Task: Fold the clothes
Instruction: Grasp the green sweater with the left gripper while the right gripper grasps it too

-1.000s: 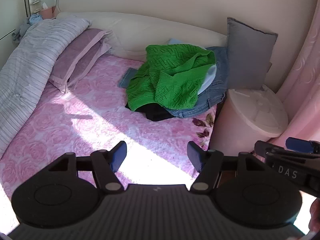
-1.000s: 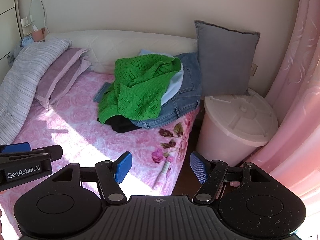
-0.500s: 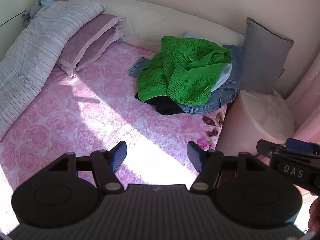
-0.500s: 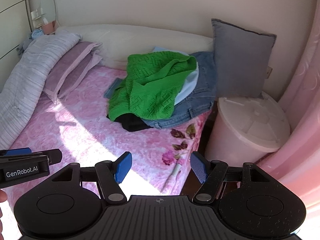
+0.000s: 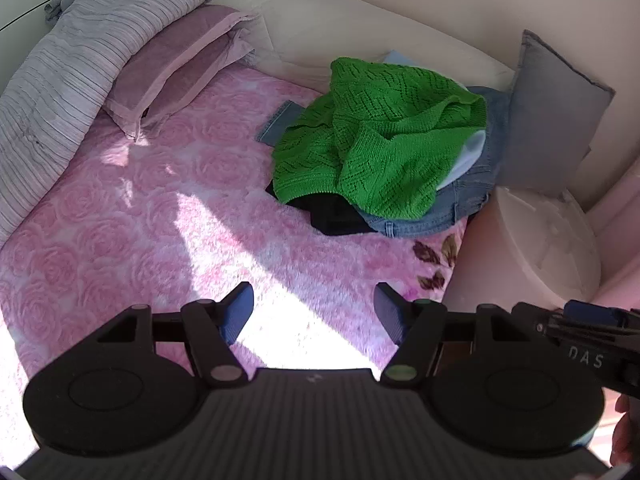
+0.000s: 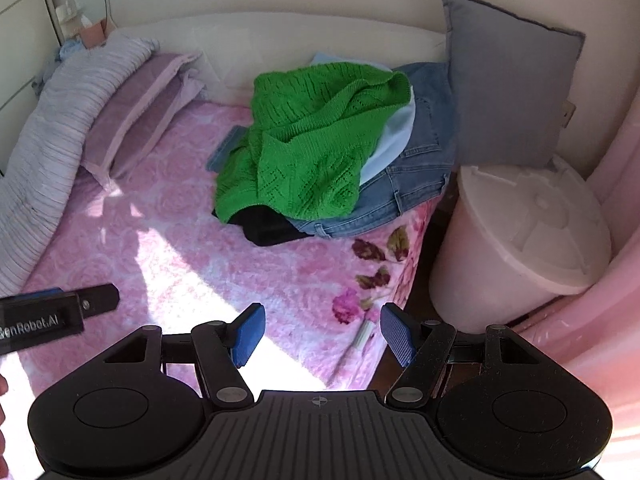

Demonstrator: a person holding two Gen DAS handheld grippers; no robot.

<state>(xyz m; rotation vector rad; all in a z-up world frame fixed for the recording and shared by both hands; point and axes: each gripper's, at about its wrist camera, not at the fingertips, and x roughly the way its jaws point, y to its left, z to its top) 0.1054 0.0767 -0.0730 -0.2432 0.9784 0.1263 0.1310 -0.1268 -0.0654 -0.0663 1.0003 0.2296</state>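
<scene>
Hard sunlight is cast in an overexposed band across the pink rose blanket [image 5: 120, 216], blown to white near the lower middle. Sharp shadows are thrown beside it. Edges are bent and darkened by fisheye distortion.

This is a bedroom in a home. A bed [image 5: 160, 208] with a pink rose blanket fills most of the room. Purple pillows [image 5: 172, 68] and a striped quilt [image 5: 68, 64] lie at one end of the bed. A pile of clothes [image 6: 316, 152] sits on the bed. A pink bin [image 6: 516, 248] stands just beside the bed, next to a pink curtain [image 6: 612, 216].
</scene>
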